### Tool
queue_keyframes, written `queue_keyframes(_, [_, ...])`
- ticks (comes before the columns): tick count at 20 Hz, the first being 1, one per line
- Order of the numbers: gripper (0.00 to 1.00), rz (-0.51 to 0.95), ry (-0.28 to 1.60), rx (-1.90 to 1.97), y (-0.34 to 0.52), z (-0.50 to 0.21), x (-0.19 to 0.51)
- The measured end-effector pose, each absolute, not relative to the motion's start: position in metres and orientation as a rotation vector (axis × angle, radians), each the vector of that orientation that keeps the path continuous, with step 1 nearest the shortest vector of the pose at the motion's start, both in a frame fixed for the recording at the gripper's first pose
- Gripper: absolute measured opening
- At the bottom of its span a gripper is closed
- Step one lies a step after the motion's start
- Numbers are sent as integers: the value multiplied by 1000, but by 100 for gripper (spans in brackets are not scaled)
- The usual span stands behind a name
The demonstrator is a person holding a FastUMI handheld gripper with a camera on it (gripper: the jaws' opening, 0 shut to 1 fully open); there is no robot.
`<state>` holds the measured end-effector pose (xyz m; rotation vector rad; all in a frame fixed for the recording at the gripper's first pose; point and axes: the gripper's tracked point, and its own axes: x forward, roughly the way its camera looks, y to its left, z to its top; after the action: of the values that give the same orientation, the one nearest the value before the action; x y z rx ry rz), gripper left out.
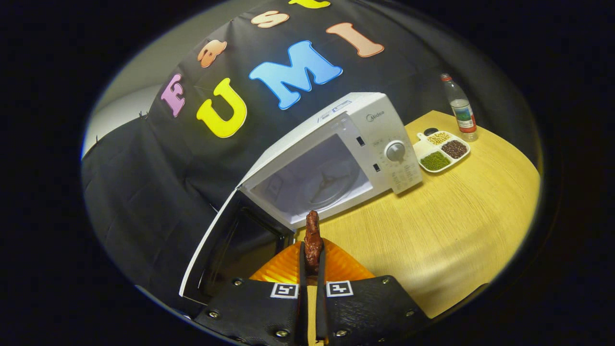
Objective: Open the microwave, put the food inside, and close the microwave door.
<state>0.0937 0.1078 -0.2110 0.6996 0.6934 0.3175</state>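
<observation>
Hand-held gripper (312, 269) pinching a piece of brown food (313, 239) in front of an open white microwave (336, 154).

The two fingers are pressed close together with the dark reddish-brown food clamped between them; it sticks up past the fingertips, toward the microwave's cavity. Just beneath the food and fingers sits an orange ribbed plate (341, 266) on the pale wooden table (442, 226). The microwave stands just beyond, its door (226, 245) swung open to the left, and the glass turntable (331, 185) is visible inside. Farther right on the table, well apart from the gripper, are a white divided tray (442, 151) of beans and grains and, behind it, a clear plastic bottle (460, 108).
</observation>
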Motion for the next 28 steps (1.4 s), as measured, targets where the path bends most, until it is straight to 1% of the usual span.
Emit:
queue_keyframes(3, [7,332,669,764,126,-213,123])
queue_keyframes(8, [7,315,585,815,142,-224,168])
queue_keyframes(11, [7,286,573,847,146,-241,194])
queue_keyframes(16, [6,220,496,873,144,-264,239])
queue_keyframes(20, [6,191,498,899,151,-288,268])
queue_keyframes(28, [6,203,498,856,174,-314,312])
